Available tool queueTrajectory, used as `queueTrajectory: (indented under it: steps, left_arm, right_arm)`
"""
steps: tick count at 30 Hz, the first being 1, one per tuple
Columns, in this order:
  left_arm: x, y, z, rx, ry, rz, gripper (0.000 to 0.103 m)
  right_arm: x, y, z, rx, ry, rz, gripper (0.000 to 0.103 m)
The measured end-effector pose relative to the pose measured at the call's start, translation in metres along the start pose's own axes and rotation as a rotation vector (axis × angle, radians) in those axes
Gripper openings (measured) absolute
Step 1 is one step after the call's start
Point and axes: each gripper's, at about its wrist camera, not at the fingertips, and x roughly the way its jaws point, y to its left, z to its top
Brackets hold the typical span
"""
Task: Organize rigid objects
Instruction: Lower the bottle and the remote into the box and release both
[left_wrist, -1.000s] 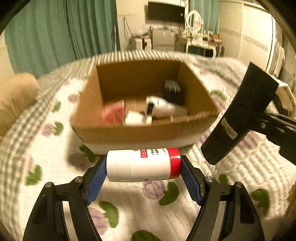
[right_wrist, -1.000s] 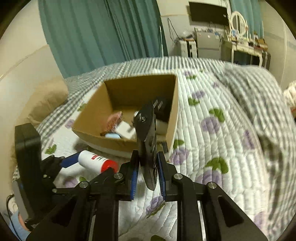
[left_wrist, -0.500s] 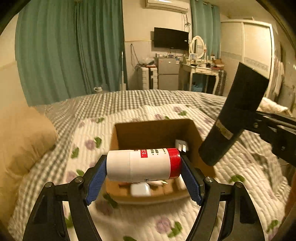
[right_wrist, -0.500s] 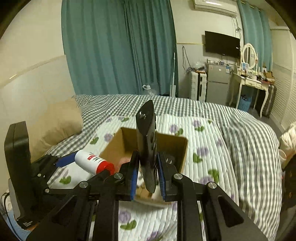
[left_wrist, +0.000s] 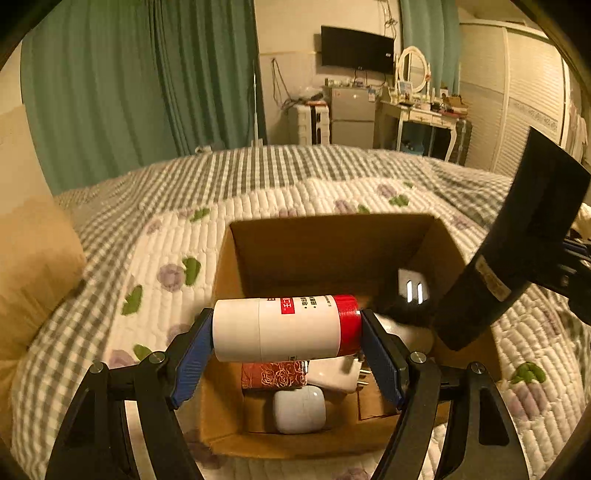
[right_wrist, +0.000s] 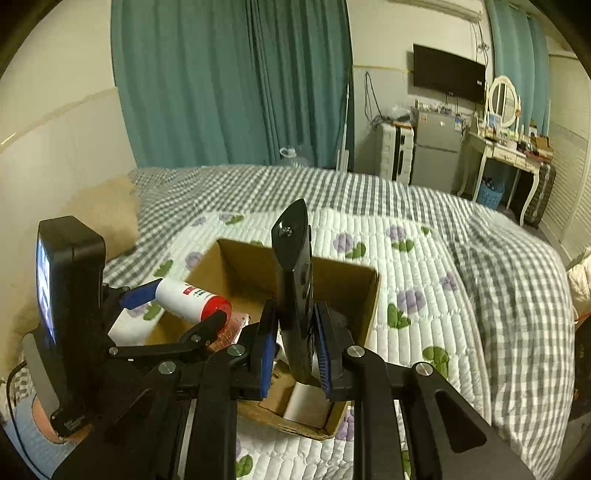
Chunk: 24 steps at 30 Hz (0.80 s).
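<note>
My left gripper (left_wrist: 287, 329) is shut on a white bottle with a red cap (left_wrist: 286, 328), held sideways above the open cardboard box (left_wrist: 332, 236). The bottle also shows in the right wrist view (right_wrist: 192, 299). My right gripper (right_wrist: 294, 343) is shut on a black remote control (right_wrist: 293, 280), held upright over the box (right_wrist: 354, 273). The remote shows at the right of the left wrist view (left_wrist: 509, 258). Inside the box lie a white earbud case (left_wrist: 299, 411), a red patterned box (left_wrist: 273, 374) and a dark item with two slots (left_wrist: 413, 291).
The box rests on a quilted bed cover with purple flowers (left_wrist: 159, 266). A tan pillow (left_wrist: 29, 269) lies at the left. Teal curtains, a wall TV (right_wrist: 448, 75), a fridge and a dressing table stand beyond the bed.
Both grippers have moved in over the box with their objects still held. The box now sits directly below the bottle and the remote.
</note>
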Motion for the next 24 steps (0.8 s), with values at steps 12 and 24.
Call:
queueTrajectory:
  steps: [12,24]
  left_arm:
    - [-0.007,0.010,0.011,-0.028,-0.053,0.009,0.081]
    - [-0.038,0.037,0.002,-0.070,-0.081,0.019,0.083]
  right_arm:
    - [0.020,-0.007,0.002,-0.012,0.035,-0.052,0.018]
    - [0.057,0.018,0.022,0.017,0.010,0.008,0.060]
